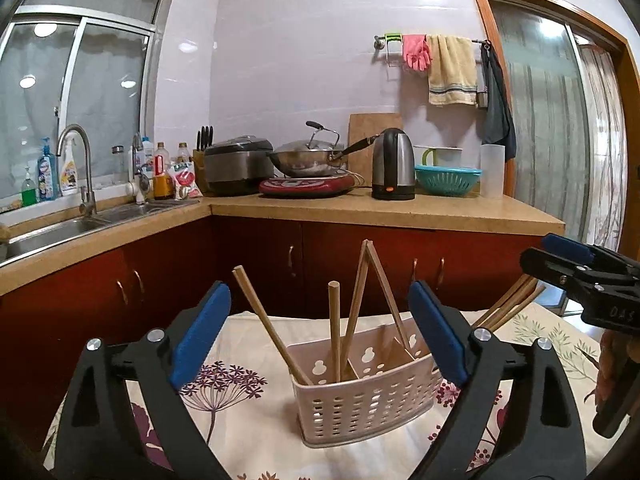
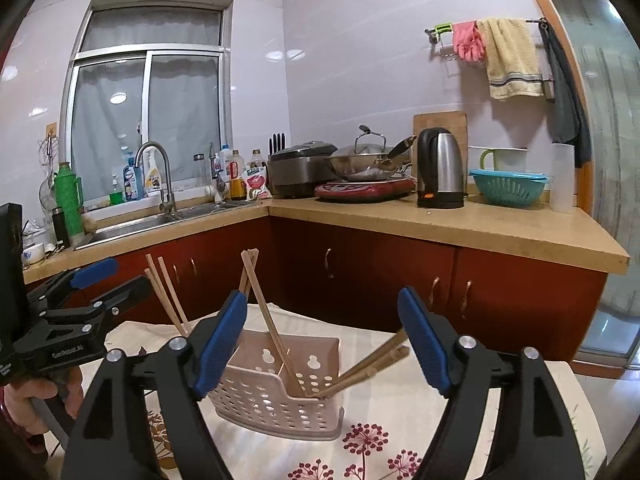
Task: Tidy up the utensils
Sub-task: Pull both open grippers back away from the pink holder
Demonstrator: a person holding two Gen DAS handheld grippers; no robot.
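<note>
A pale perforated plastic utensil caddy (image 1: 366, 400) with divided compartments stands on the floral tablecloth. Several wooden chopsticks (image 1: 335, 332) lean upright in it. My left gripper (image 1: 320, 334) is open and empty, its blue pads on either side of the caddy and just short of it. In the right wrist view the caddy (image 2: 276, 396) sits between my open, empty right gripper (image 2: 322, 342), with chopsticks (image 2: 272, 328) leaning in it and more (image 2: 368, 368) slanting out to the right. The right gripper also shows at the right edge of the left wrist view (image 1: 580, 276).
The floral tablecloth (image 1: 248, 432) covers the table under the caddy. Behind stand red cabinets (image 1: 256, 264) under a tan counter (image 1: 400, 208) with a sink (image 1: 60, 232), rice cooker, wok, kettle (image 1: 394, 164) and teal colander. The left gripper and a hand show at the left of the right wrist view (image 2: 72, 312).
</note>
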